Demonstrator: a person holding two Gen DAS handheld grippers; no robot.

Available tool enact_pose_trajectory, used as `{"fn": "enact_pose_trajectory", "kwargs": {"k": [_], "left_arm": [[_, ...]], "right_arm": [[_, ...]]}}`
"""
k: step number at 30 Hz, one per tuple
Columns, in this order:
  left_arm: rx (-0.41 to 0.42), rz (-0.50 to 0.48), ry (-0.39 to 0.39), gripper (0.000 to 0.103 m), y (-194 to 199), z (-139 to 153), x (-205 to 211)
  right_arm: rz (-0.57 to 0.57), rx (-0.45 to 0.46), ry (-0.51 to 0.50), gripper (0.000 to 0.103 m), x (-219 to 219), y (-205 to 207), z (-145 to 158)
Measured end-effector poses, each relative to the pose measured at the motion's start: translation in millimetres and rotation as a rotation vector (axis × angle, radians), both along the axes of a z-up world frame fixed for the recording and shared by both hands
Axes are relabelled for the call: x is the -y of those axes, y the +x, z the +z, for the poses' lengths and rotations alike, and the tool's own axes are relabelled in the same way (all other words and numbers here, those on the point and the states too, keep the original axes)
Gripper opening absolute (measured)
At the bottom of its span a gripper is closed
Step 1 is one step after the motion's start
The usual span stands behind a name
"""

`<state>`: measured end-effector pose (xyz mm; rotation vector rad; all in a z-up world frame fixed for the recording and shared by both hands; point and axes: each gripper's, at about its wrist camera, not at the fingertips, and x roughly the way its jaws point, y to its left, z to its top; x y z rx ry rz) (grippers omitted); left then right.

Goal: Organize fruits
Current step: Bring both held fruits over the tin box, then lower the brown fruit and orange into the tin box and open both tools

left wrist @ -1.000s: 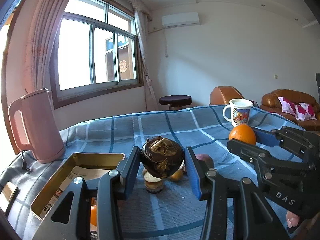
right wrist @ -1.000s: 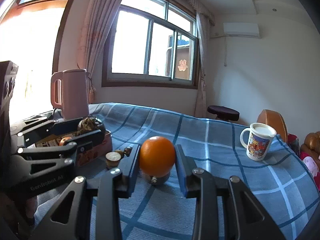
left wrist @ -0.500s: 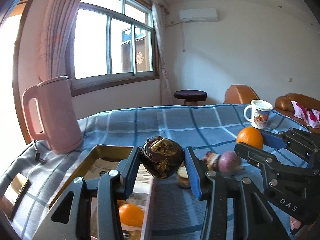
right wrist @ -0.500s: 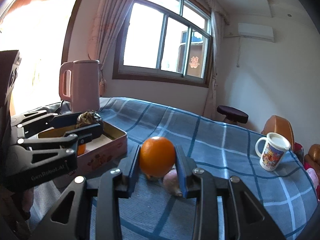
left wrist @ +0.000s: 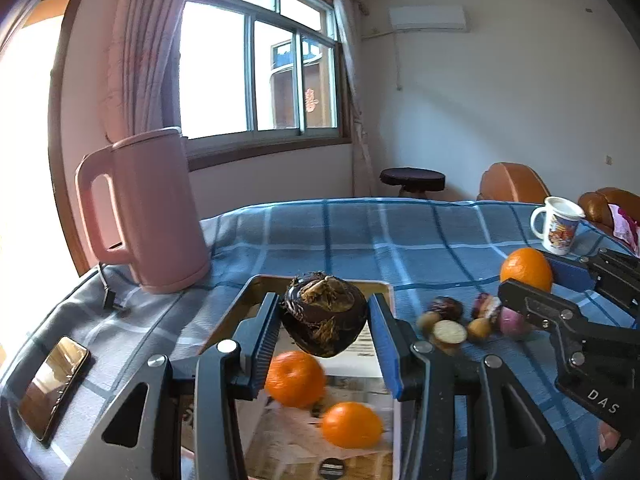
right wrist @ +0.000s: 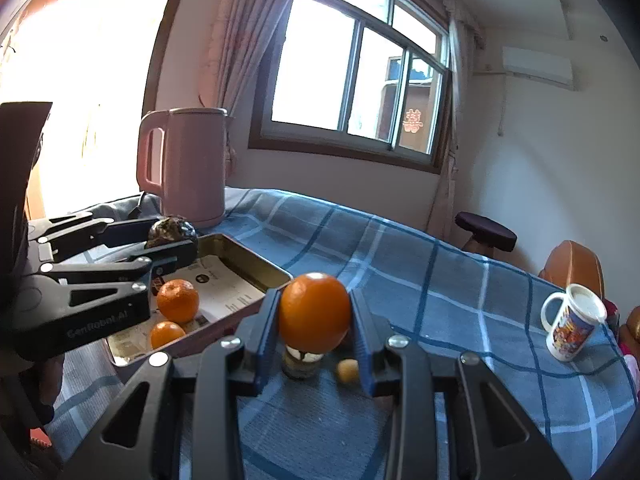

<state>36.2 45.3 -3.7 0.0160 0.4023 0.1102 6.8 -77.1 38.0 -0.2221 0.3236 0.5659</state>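
My left gripper (left wrist: 324, 320) is shut on a dark brown fruit (left wrist: 325, 319) and holds it above the metal tray (left wrist: 256, 292). Two oranges (left wrist: 295, 378) (left wrist: 352, 425) lie on the paper lining the tray. My right gripper (right wrist: 315, 316) is shut on an orange (right wrist: 314, 313), in the air to the right of the tray (right wrist: 256, 264). In the left wrist view that orange (left wrist: 526, 269) shows at the right between the right gripper's fingers. Several small fruits (left wrist: 452, 330) lie on the blue checked cloth beside the tray.
A pink kettle (left wrist: 148, 212) stands behind the tray at the left. A phone (left wrist: 54, 386) lies near the table's left edge. A printed mug (right wrist: 574, 328) stands at the far right. A stool and brown armchairs stand beyond the table.
Both grippers have moved left with their fruits. The dark fruit has come from beside the tray to over it, and the held orange has come closer to the tray.
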Motion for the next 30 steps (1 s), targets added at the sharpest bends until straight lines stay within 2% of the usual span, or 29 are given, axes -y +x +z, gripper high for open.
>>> {"fn": "enact_pose_trajectory", "kwargs": {"k": [15, 30], "left_arm": [[-0.056, 0.062, -0.024, 0.047, 7.0, -7.9, -43.9], [-0.155, 0.072, -0.024, 0.047, 18.4, -24.3, -66.8]], "right_arm": [[0.099, -0.054, -0.010, 0.037, -51.5, 10.7, -0.4], [0.166, -0.133, -0.107, 0.037, -104.8, 17.9, -19.9]]}}
